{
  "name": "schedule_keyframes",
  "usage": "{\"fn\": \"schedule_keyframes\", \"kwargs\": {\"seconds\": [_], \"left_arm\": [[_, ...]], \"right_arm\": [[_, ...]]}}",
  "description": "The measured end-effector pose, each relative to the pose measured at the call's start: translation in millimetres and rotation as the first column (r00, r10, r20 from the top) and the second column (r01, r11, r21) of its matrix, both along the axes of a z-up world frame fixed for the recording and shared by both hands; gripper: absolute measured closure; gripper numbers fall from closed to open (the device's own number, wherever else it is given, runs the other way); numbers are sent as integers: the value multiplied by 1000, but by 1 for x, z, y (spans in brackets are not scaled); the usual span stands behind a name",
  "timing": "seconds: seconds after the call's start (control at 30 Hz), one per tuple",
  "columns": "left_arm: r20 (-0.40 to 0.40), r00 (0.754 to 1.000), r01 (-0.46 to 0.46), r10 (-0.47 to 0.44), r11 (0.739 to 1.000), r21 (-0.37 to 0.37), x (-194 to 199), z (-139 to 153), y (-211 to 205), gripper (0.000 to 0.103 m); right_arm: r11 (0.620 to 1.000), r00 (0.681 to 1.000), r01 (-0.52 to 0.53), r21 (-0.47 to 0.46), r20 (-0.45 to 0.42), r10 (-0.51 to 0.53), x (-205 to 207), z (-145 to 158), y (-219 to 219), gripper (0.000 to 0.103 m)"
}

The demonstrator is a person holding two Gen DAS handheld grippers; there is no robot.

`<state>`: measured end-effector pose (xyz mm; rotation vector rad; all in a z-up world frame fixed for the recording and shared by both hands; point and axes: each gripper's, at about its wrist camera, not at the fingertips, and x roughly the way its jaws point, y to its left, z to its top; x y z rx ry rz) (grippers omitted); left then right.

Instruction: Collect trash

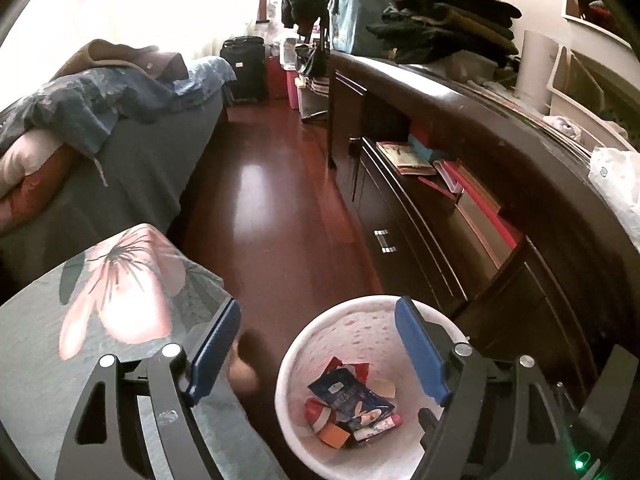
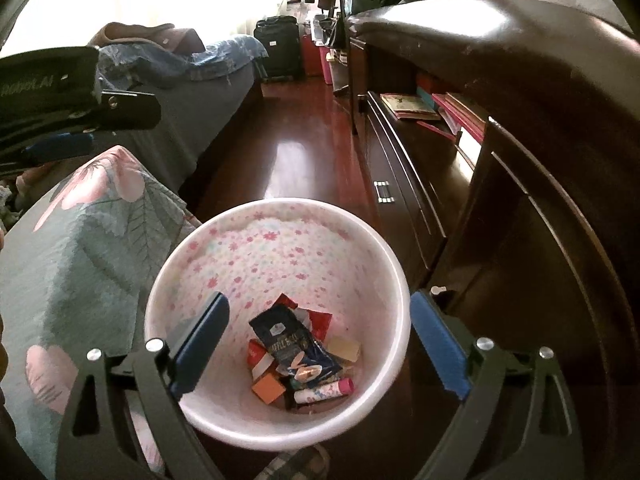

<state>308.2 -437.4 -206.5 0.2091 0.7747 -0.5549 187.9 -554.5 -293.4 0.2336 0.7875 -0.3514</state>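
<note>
At the far left a bed with a grey sheet (image 1: 152, 160) runs along the dark red wooden floor (image 1: 280, 200), piled with a crumpled blue floral quilt (image 1: 92, 96). Nearer, a grey-green cloth printed with large pink flowers (image 1: 100, 300) covers a flat surface, its corner ending just beside the bin. The left gripper (image 1: 318, 354) hangs over that corner and the floor, its blue-padded jaws spread wide with nothing between them; its right jaw stands over the bin's rim. In the right wrist view the left gripper (image 2: 60, 148) shows again at the left edge, above the flowered cloth. Next comes the round white plastic wastebasket with a pink flower pattern (image 2: 280, 240), standing on the floor between the flowered cloth and the cabinet. At its bottom lies the collected trash: a dark blue snack wrapper (image 2: 292, 344) on top, a red wrapper (image 2: 320, 320) behind it, a small orange box (image 2: 268, 388) at the near side, a pale yellow block (image 2: 344, 348) to the right, and a small white-and-pink tube (image 2: 324, 392) lying flat. The right gripper (image 2: 320, 340) hovers over the wastebasket's mouth, jaws spread wide and empty, its left jaw over the inside and its right jaw just past the rim. At the right a long dark brown wooden cabinet (image 2: 540, 120) lines the wall, with books in an open shelf (image 1: 440, 168) and folded dark clothes stacked on top (image 1: 440, 12).
</note>
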Motion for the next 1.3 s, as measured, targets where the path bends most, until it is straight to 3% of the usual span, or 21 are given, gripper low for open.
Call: {"fn": "schedule_keyframes", "kwargs": {"seconds": [0.27, 0.53, 0.8, 1.03, 1.3], "left_arm": [[60, 996, -62, 63, 998, -20, -31, 32, 49, 18], [130, 973, -185, 190, 982, -50, -68, 67, 129, 8], [147, 925, -340, 351, 936, -97, -108, 91, 230, 4], [163, 860, -469, 483, 875, -120, -151, 102, 312, 4], [213, 806, -528, 552, 833, -164, -203, 121, 372, 4]], "right_arm": [[999, 1000, -19, -42, 1, 19, -22, 38, 39, 6], [989, 994, -108, -102, 4, 109, -43, 78, 115, 4], [978, 980, -194, -71, 36, 197, -59, 106, 183, 4], [960, 954, -278, -44, 102, 281, -82, 136, 245, 4], [917, 903, -381, -119, 164, 397, -116, 173, 312, 4]]}}
